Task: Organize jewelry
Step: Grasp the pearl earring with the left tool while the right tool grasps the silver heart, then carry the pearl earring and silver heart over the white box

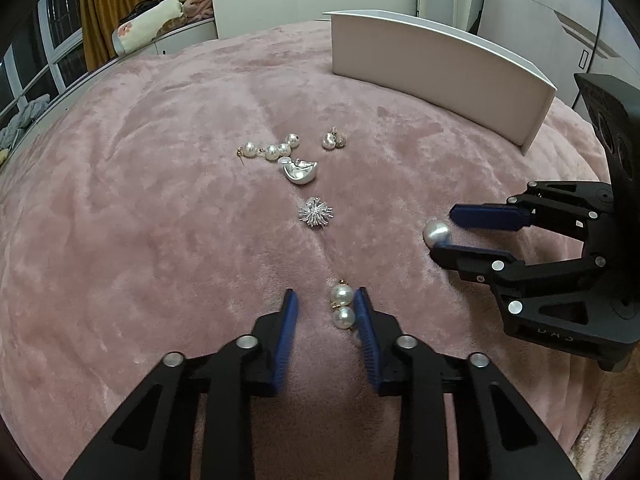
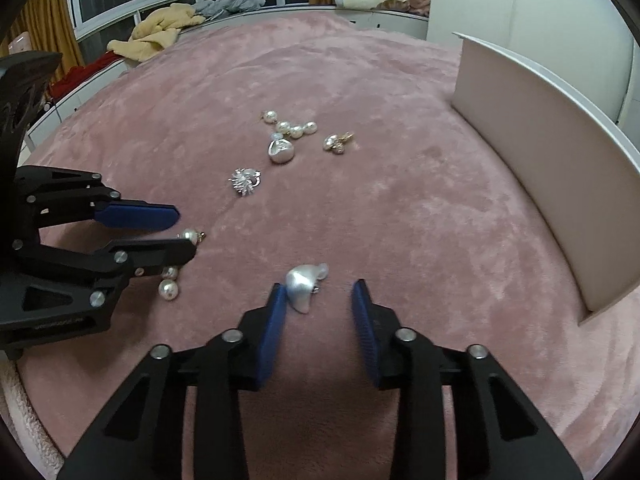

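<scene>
Jewelry lies on a pink plush blanket (image 1: 160, 208). My left gripper (image 1: 325, 300) is open around a double-pearl drop earring (image 1: 342, 306), which lies against its right finger; the earring also shows in the right wrist view (image 2: 170, 284). My right gripper (image 2: 320, 294) is open around a matte silver curved earring (image 2: 302, 286), seen as a pearly blob in the left wrist view (image 1: 437, 233). Farther off lie a spiky silver earring (image 1: 316, 214), a shiny silver curved earring (image 1: 301, 171), a pearl string earring (image 1: 270, 149) and a small pearl-and-gold earring (image 1: 333, 140).
A white open box (image 1: 440, 76) stands on the blanket at the far right, its wall facing me; it also shows in the right wrist view (image 2: 552, 184). Windows, curtains and piled clothes line the room's edge beyond the bed.
</scene>
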A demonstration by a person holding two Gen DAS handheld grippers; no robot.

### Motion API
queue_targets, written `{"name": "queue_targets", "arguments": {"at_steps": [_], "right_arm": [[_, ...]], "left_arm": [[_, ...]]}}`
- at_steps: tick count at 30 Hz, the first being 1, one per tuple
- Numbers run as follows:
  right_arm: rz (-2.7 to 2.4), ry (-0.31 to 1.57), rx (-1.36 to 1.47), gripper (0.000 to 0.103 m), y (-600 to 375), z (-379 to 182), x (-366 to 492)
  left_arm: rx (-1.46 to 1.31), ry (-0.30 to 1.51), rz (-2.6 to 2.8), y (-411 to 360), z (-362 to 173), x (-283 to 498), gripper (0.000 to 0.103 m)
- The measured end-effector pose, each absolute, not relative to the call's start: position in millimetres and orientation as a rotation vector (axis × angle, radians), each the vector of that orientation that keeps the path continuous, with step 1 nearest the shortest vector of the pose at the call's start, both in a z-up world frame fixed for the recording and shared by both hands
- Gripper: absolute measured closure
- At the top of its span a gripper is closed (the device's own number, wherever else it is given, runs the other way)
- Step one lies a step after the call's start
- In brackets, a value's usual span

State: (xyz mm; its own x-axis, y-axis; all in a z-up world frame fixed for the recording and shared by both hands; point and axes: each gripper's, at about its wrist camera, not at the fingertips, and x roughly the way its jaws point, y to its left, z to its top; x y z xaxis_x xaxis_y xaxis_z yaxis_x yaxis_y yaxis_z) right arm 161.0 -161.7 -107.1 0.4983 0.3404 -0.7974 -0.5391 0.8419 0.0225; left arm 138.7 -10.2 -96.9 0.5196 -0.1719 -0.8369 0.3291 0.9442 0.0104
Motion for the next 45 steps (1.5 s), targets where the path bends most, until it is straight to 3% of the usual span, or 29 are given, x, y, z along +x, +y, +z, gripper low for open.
{"name": "queue_targets", "arguments": {"at_steps": [5,24,45], "right_arm": [[0.556,0.908,-0.234,0.087,-160.4,-108.3,160.3],[0.544,0.842,-0.213,0.088,-172.2,-75.2,151.3],[0.426,0.572,-0.189,0.088,-232.7,54.5,169.0]], "left_arm": [[0.175,0.986,-0.303,-9.9,-98.8,138.4,0.084],[0.167,0.960,-0.304,-11.0,-81.6,127.8,0.087],[0.234,0.737,-0.341,-53.9,48.8,155.2,0.087]]}}
